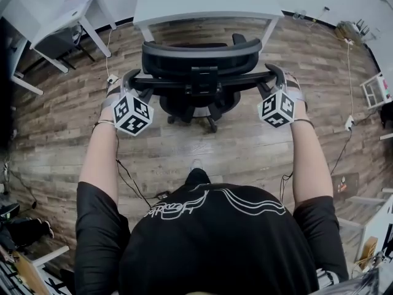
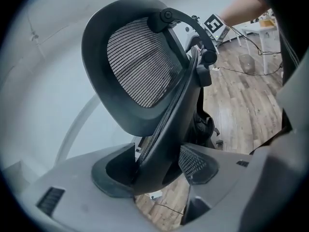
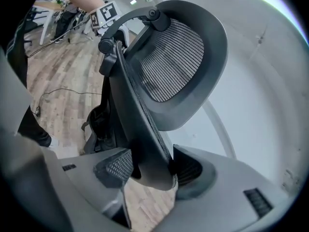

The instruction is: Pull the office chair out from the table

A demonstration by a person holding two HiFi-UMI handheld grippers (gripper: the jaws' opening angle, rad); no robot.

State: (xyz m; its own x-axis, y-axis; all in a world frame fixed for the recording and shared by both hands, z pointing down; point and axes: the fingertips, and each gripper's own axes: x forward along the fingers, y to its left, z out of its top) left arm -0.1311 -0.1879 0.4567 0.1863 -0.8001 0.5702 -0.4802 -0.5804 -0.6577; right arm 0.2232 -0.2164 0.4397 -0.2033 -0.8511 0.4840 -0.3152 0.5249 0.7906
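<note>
The black mesh office chair point(image 1: 201, 63) stands on the wood floor in front of the white table point(image 1: 202, 2), with its back turned toward me. My left gripper point(image 1: 131, 78) is at the left edge of the backrest and my right gripper point(image 1: 274, 75) at the right edge. In the left gripper view the backrest's frame point(image 2: 159, 144) runs between the pads, which close on it; the headrest point(image 2: 140, 66) rises above. In the right gripper view the backrest's other edge point(image 3: 145, 149) sits between the pads in the same way, gripped.
A second white desk point(image 1: 55, 11) stands at the far left. Cables point(image 1: 126, 177) trail over the floor near my feet, and a white wire rack point(image 1: 374, 91) is at the right. The chair's wheeled base point(image 1: 196, 112) sits just ahead of me.
</note>
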